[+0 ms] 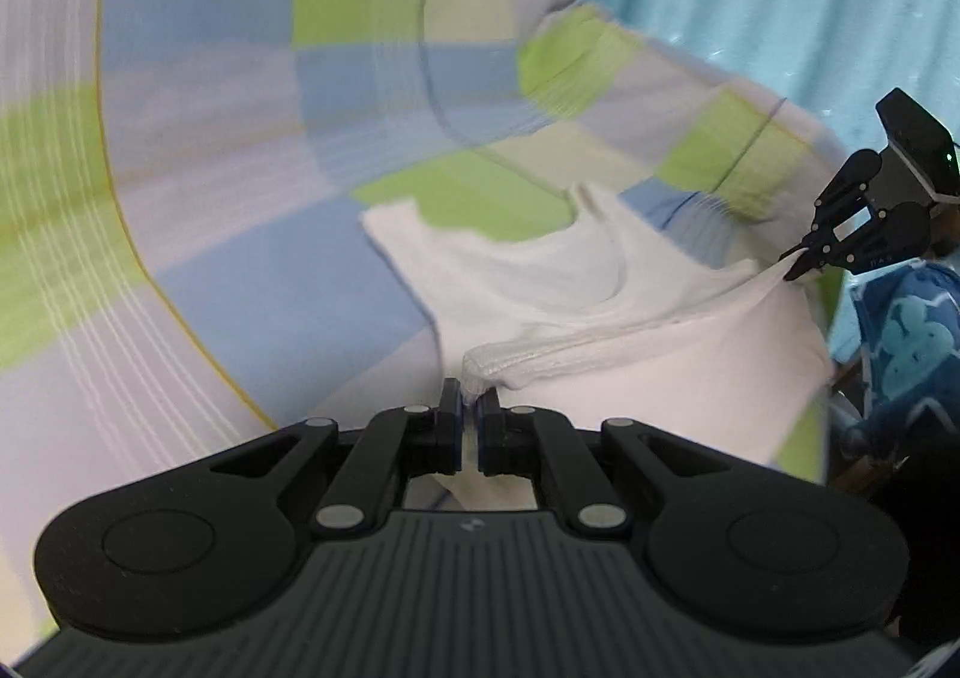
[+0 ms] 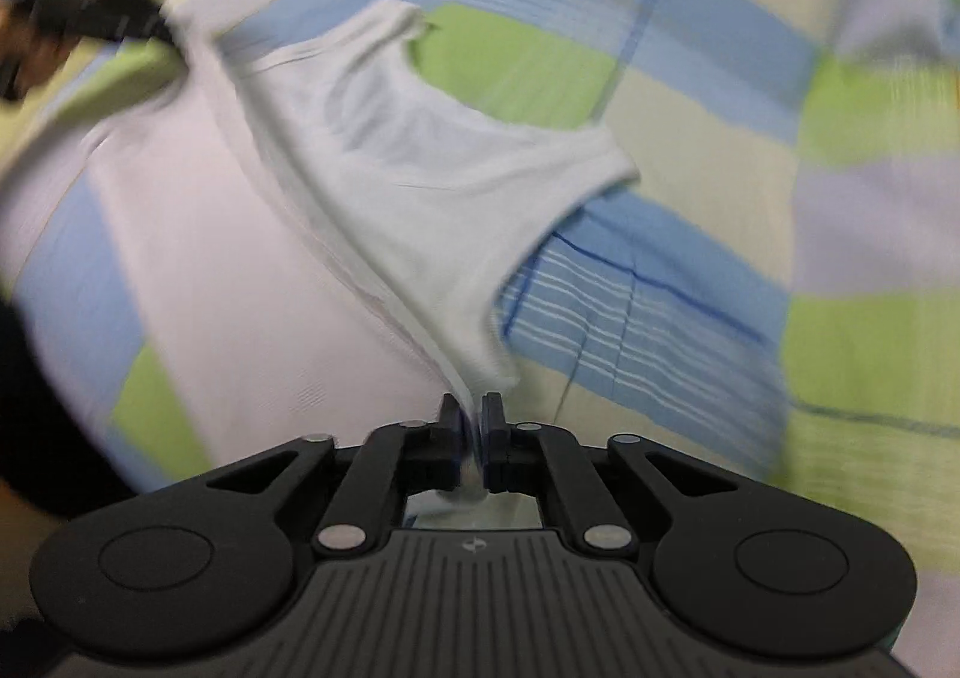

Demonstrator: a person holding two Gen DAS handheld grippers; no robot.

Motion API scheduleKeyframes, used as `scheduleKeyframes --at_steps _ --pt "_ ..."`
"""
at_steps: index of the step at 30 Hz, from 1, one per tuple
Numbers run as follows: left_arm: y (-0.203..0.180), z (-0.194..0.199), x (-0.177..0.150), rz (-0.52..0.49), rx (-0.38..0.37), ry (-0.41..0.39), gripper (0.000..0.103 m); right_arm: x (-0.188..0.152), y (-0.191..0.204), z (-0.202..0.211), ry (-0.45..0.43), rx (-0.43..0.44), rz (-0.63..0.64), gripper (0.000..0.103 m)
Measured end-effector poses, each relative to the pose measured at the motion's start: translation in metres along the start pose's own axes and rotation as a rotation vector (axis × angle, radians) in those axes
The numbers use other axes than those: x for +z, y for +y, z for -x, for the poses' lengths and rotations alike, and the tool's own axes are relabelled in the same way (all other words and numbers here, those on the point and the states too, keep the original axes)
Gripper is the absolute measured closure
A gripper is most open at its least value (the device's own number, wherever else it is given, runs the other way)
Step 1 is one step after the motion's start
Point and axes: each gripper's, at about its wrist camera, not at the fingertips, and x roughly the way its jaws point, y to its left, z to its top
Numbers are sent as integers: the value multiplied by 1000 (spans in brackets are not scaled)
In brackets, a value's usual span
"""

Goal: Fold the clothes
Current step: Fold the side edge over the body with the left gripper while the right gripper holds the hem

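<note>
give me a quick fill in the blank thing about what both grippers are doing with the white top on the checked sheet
1. The left gripper is shut on the ____ tank top.
2. The right gripper is ____ on the same tank top.
3. The tank top lies partly on a bedsheet checked in blue, lilac and ____.
4. In the left wrist view, the stretch of fabric between the two grippers looks ____, not slack.

Missing words: white; shut; green; taut

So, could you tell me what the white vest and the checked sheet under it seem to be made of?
White vest: likely thin matte cotton knit, with ribbed edging, stretching between the left gripper and right gripper. Checked sheet: probably woven cotton, matte, with printed stripes.
</note>
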Motion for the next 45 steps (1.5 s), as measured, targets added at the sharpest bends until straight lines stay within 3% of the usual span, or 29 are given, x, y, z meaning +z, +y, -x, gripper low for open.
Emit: scheduleKeyframes --at_steps 1,3,5,9,11,17,20,23,24,25,26,30,34,41,45 --pt "4 -7 -4 4 5 15 101 -4 -6 -5 -18 5 -50 85" --pt "8 -15 -9 25 1 22 101 -17 -17 -6 -85 41 -166 81" --pt "10 -16 -12 55 -9 11 100 -32 -28 0 -161 48 -282 69" --pt "17 -15 -14 109 -24 9 100 -68 -49 13 -323 178 -585 62" --pt "19 -14 -13 140 -24 15 100 -81 -48 17 -349 199 -645 61" --pt "9 -15 -9 116 0 24 99 -96 -21 6 -355 161 -629 61" --pt "8 -16 -9 119 8 17 97 -98 -18 -4 -405 137 -652 61" --pt "7 -17 -10 119 14 7 96 -102 -23 -16 -462 173 -705 62" --pt "7 -17 -11 121 14 1 96 -103 -25 -18 -480 181 -725 66" --pt "7 -17 -12 124 17 -6 95 -105 -27 -21 -495 202 -749 84" --pt "7 -16 -13 123 21 -15 95 -106 -28 -23 -503 219 -773 93" --pt "-2 -5 -21 77 61 -77 101 -106 -15 -10 -533 146 -741 97" --pt "-10 16 -25 53 40 -165 101 -103 2 23 -628 58 -669 98" --pt "12 35 16 111 51 -270 102 -53 -26 41 -695 -19 -576 98" --pt "38 13 47 109 91 -241 101 -15 -59 17 -666 -38 -569 98"
